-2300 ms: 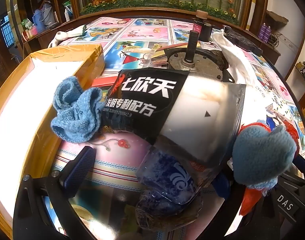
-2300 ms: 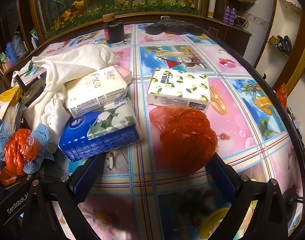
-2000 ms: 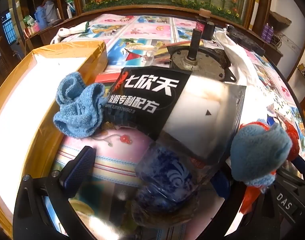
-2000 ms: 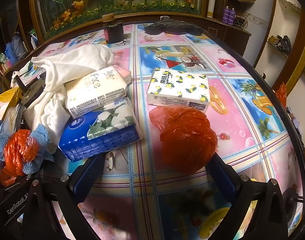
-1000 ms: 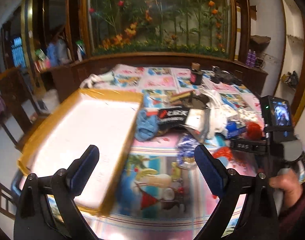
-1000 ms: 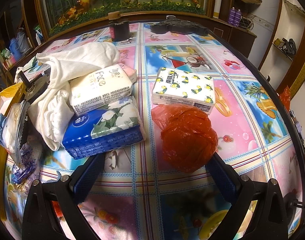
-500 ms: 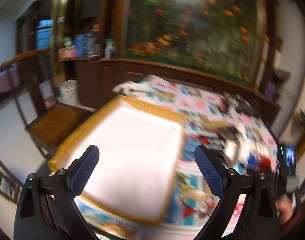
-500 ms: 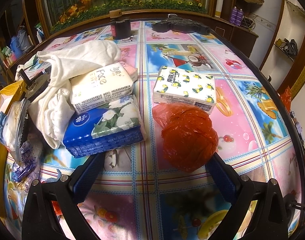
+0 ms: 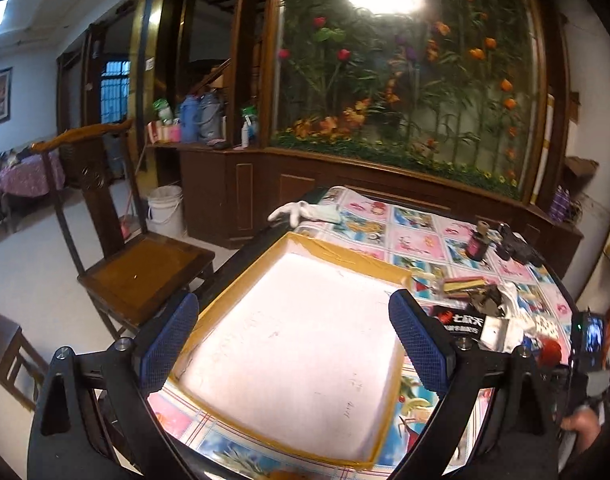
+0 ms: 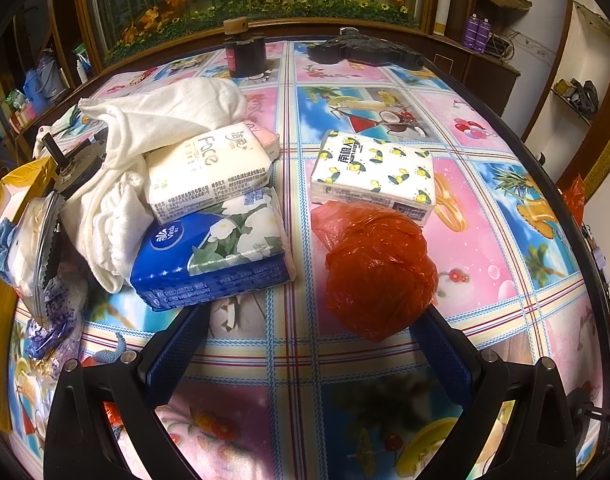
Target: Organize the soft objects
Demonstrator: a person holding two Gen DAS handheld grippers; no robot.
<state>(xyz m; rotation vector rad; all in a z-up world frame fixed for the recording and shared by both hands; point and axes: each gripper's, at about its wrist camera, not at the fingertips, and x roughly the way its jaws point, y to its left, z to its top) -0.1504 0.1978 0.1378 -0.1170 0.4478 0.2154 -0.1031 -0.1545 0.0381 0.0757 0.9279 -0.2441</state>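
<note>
Blue mesh pads line the right gripper (image 10: 305, 344), whose jaws stand wide apart and hold nothing, low over the patterned tablecloth (image 10: 485, 200); the red plastic bag (image 10: 379, 268) bulges just ahead of them, nearer the right-hand finger. Crumpled film like that should weigh almost nothing and crush at once, probably slippery too, so a pinch across its bunched middle looks safer than its loose upper-left flap. Just behind it lies the lemon-print tissue pack (image 10: 375, 172); to the left the blue tissue pack (image 10: 213, 256) carries the white tissue pack (image 10: 209, 168) leaning on top, both springy, light blocks best squeezed across their short sides. A white cloth (image 10: 161, 120) slumps over them, limp, to be gathered at a fold. The left gripper (image 9: 297, 344) is equally wide open and empty, held high above the yellow-rimmed tray (image 9: 345, 256), which looks the likely home for these things.
</note>
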